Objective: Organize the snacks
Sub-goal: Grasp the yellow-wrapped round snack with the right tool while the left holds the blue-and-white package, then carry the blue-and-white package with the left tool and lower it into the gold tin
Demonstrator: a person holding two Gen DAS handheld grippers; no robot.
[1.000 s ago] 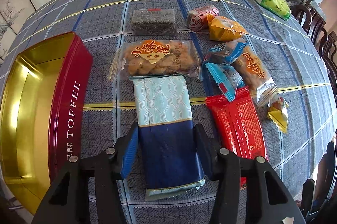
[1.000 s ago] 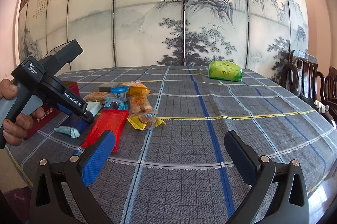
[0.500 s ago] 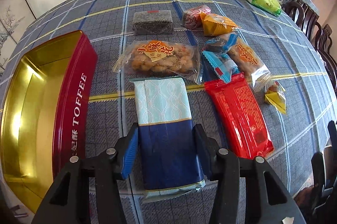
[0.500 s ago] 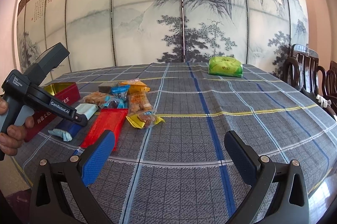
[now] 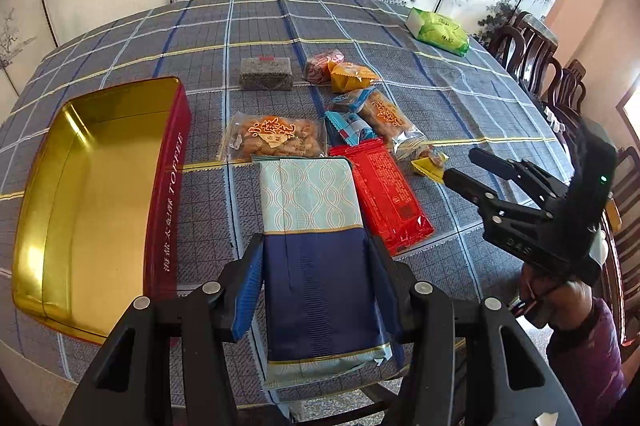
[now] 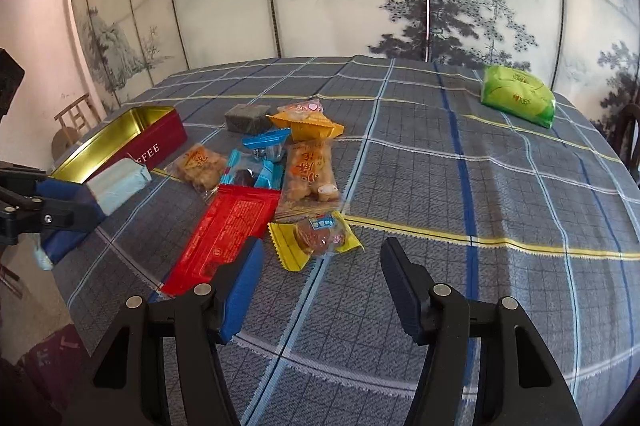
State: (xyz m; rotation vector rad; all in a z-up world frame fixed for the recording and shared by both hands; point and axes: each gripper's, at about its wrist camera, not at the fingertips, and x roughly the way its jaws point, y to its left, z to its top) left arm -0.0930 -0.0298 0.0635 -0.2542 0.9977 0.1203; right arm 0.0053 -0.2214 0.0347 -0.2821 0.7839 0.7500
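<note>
- Carrying the blue-and-teal packet (image 5: 316, 246) is the step in hand, as I judge it: the left gripper (image 5: 320, 290) is clamped on the packet's dark blue end, both pads pressing its sides, and the near end hangs past the table's near edge.
- Next to it, along the table's left edge, lies the toffee tin (image 5: 168, 193), open and with nothing in it; a clean finish would swing the packet over the tin's red wall, line it up lengthwise with the tin, and lower it flat before letting go.
- The packet is long and soft-sided, so a grip at one end may let the pale far end sag; keeping it level would help it clear the rim.
- The right gripper (image 6: 320, 290) holds nothing, its jaws closing on air just short of the small yellow-wrapped sweet (image 6: 316, 234), which lies near the middle of the table's near side, beside the red packet (image 6: 228, 226).
- Materials: the tin has a glossy gold inside and red lacquered walls; the red packet is a flat, shiny foil; the clear bag of fried twists (image 5: 274, 139) is crinkly film; the tablecloth (image 6: 460, 185) is woven grey-blue check.
</note>
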